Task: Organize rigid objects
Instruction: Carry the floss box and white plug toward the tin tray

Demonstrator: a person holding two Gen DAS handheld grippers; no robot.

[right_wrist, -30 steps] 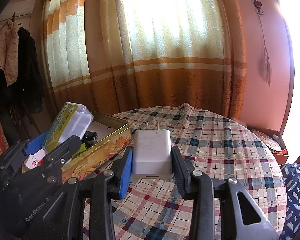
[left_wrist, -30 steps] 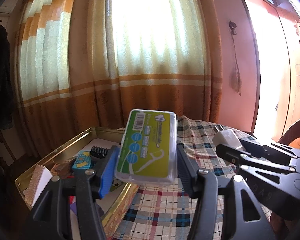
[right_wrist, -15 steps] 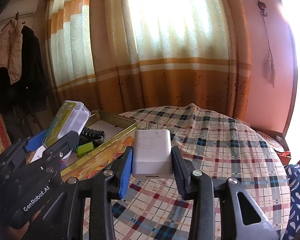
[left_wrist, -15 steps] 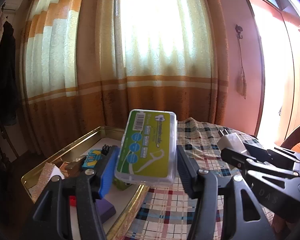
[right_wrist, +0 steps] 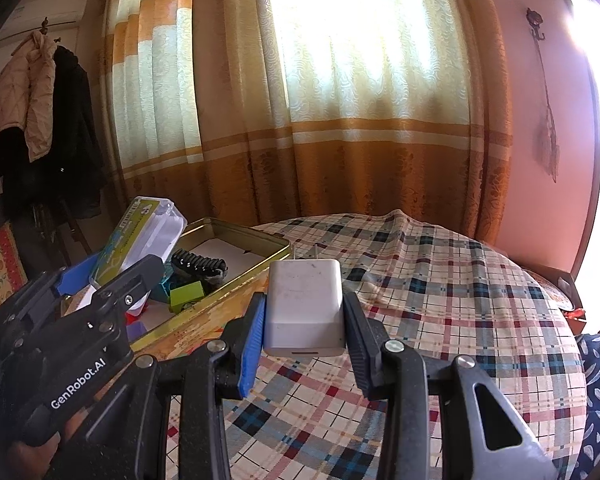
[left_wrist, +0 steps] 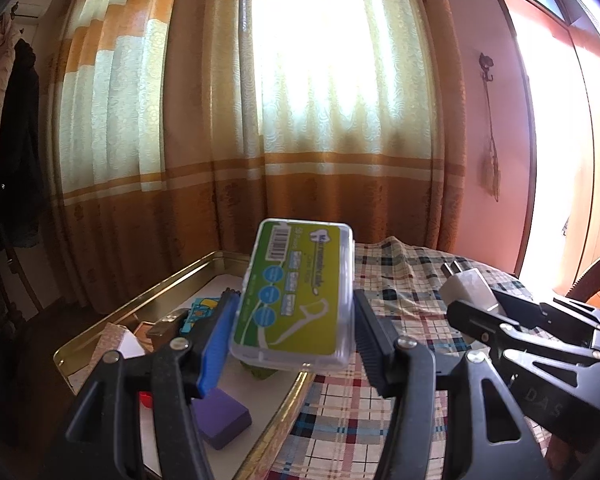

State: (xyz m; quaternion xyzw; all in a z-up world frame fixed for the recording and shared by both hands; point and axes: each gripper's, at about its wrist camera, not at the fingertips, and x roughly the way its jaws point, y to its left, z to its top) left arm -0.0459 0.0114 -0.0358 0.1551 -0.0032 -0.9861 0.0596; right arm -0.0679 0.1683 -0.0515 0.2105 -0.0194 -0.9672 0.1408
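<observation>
two hand-held grippers hang side by side over a round table (right_wrist: 440,280) covered in a plaid cloth, in front of tall orange and cream curtains (right_wrist: 340,100) with sun behind them. the left gripper (left_wrist: 296,320) is clenched on a clear floss box (left_wrist: 296,292) with a green label, held up in the air, tilted back, above the near edge of an open gold tin (left_wrist: 140,300). the right gripper (right_wrist: 304,320) is clenched on a white charger (right_wrist: 305,304), prongs pointing away, held above the cloth just beside the tin's right wall. the tin sits at the left of the table and already holds small things: a black comb (right_wrist: 198,266), a green block (right_wrist: 186,296), a purple block (left_wrist: 220,420) and some cards. coats (right_wrist: 40,120) hang on the wall at far left. it looks like the carrying step, both things lifted and on their way to the tin. the next move likely calls for lowering the floss box into a bare patch of the tin, then loosening the grip, and bringing the charger over the wall without knocking it.
</observation>
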